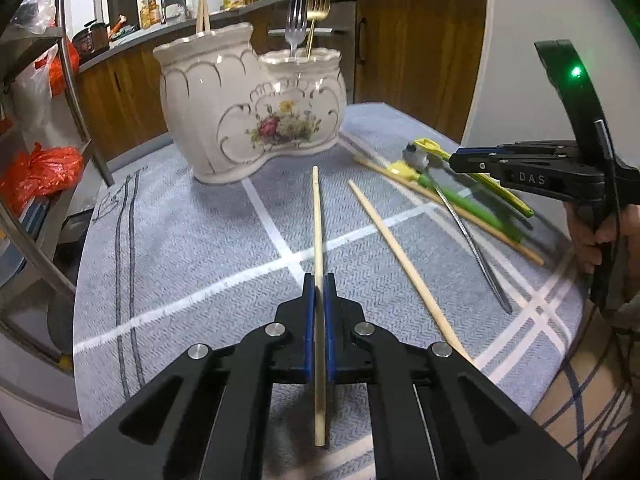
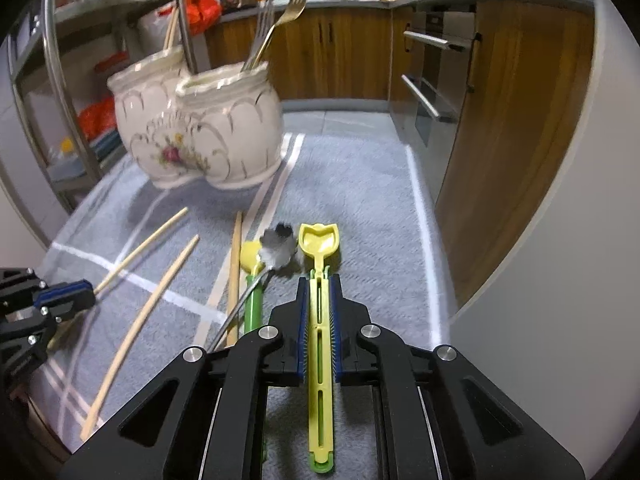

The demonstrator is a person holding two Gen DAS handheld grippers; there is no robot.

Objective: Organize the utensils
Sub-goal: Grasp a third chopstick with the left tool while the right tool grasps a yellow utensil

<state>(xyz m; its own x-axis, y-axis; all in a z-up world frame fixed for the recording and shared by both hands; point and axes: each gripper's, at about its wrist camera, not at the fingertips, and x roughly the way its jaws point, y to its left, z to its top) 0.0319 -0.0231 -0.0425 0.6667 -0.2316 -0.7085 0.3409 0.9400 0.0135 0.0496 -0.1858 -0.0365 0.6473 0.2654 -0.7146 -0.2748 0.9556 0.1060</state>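
Left claw (image 1: 319, 300) clamps pale wooden chopstick (image 1: 317, 216), axis aimed at white floral ceramic holder (image 1: 248, 108); right claw (image 2: 319, 300) clamps yellow slotted plastic spoon (image 2: 320, 256).

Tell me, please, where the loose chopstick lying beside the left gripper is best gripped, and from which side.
Grip the loose chopstick near its middle, coming from above with the gripper across its width. It lies flat on the cloth, slim, with clear space along both sides.
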